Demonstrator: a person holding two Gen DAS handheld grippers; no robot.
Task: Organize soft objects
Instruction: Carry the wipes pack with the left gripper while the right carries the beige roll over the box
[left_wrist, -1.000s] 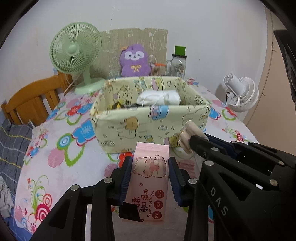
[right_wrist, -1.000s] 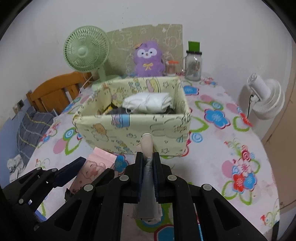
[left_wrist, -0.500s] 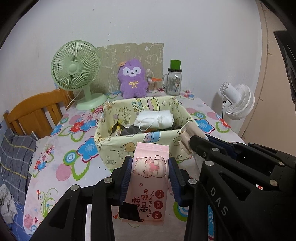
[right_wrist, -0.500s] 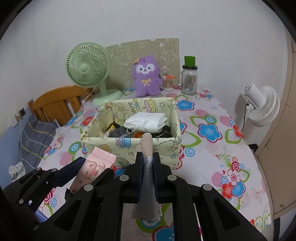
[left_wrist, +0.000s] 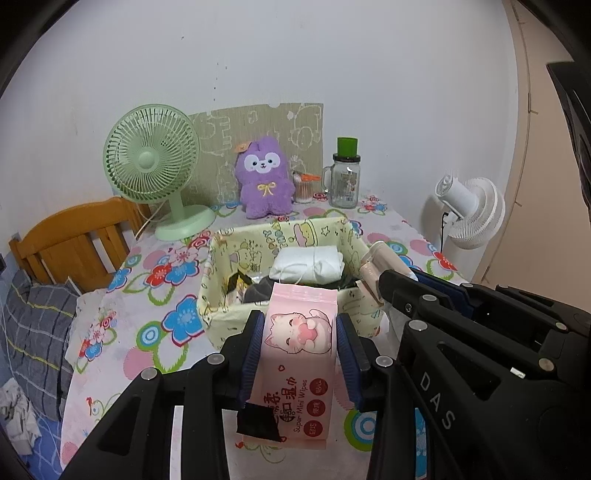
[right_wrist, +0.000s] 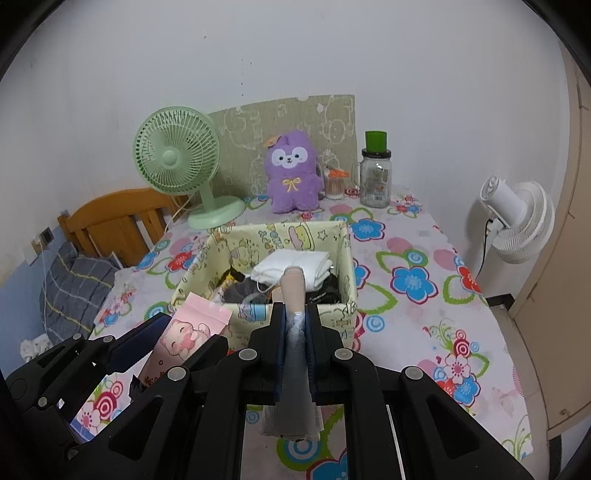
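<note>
In the left wrist view, the left gripper (left_wrist: 300, 354) clamps a pink pack of wet wipes (left_wrist: 297, 363) between its blue pads, one pad pressing on each long side, so the pack stands upright with its cartoon cat facing the camera. The pack hangs above the flowered tablecloth (left_wrist: 155, 295), just in front of the yellow fabric box (left_wrist: 221, 314). Inside the box lie a folded white cloth (left_wrist: 308, 264) and some darker items beneath it. At the right edge the right gripper (left_wrist: 373, 286) reaches in, with a beige packet (left_wrist: 380, 260) sticking out past its tips toward the box's near right corner. Behind the box stand a green fan (left_wrist: 151, 162), a purple plush toy (left_wrist: 265, 177) and a glass jar with a green lid (left_wrist: 345, 179); a white fan (left_wrist: 471, 210) stands off the table to the right. In the right wrist view, the right gripper (right_wrist: 295, 325) is closed tight on the thin beige packet (right_wrist: 293, 291), whose top rises above the pads and overlaps the yellow fabric box's (right_wrist: 258, 325) near wall. The left gripper (right_wrist: 166, 339) appears at lower left carrying the pink pack (right_wrist: 184, 339), tilted, just beside the box's near left corner.
</note>
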